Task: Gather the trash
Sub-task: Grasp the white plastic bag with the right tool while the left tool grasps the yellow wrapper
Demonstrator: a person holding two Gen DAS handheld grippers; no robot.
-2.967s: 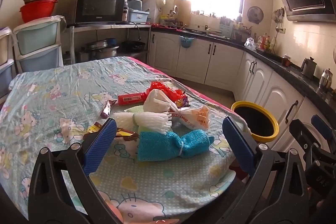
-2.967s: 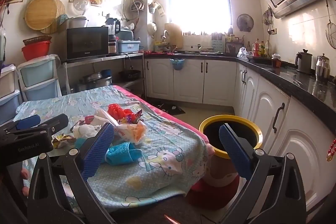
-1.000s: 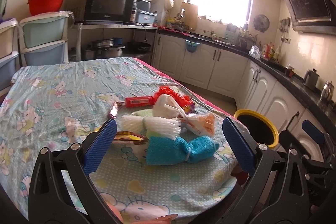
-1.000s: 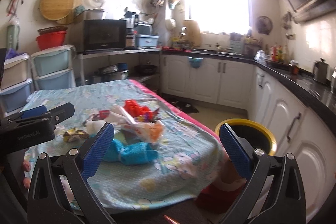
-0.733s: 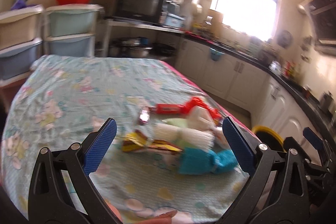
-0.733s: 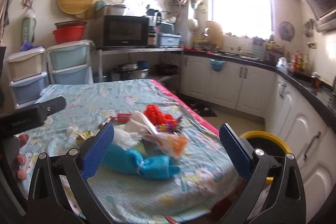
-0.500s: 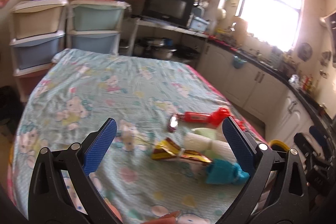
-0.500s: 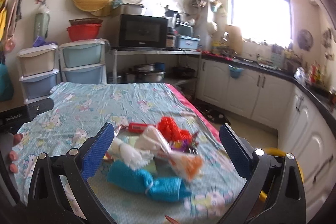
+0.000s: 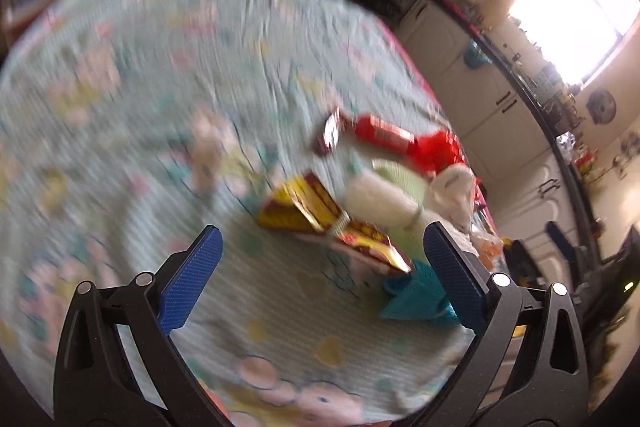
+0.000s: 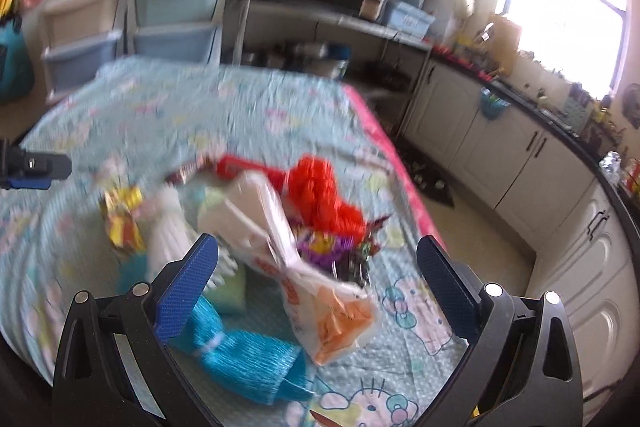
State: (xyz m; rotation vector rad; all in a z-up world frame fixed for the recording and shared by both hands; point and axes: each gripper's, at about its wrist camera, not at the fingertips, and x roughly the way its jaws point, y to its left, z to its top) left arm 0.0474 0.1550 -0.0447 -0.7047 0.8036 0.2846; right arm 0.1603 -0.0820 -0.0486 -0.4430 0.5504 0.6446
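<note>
**2 open grippers over a litter pile**

The left gripper (image 9: 322, 259) hangs with its blue pads spread wide and nothing between them, above a gold-and-red snack wrapper (image 9: 320, 217) on the cartoon-print tablecloth (image 9: 160, 67). The right gripper (image 10: 318, 269) is likewise parted and empty, over a white-and-orange plastic bag (image 10: 304, 267). Around the bag lie red netting (image 10: 324, 191), a white foam net (image 10: 168, 231) and a teal foam net (image 10: 244, 355), all clustered near the table's right edge. Both views are blurred.

Pale teal cartoon-print tablecloth (image 10: 280, 115), red net (image 10: 324, 187), seemingly gold-red wrapper (image 9: 304, 207), blue fingers (image 9: 188, 287)
</note>
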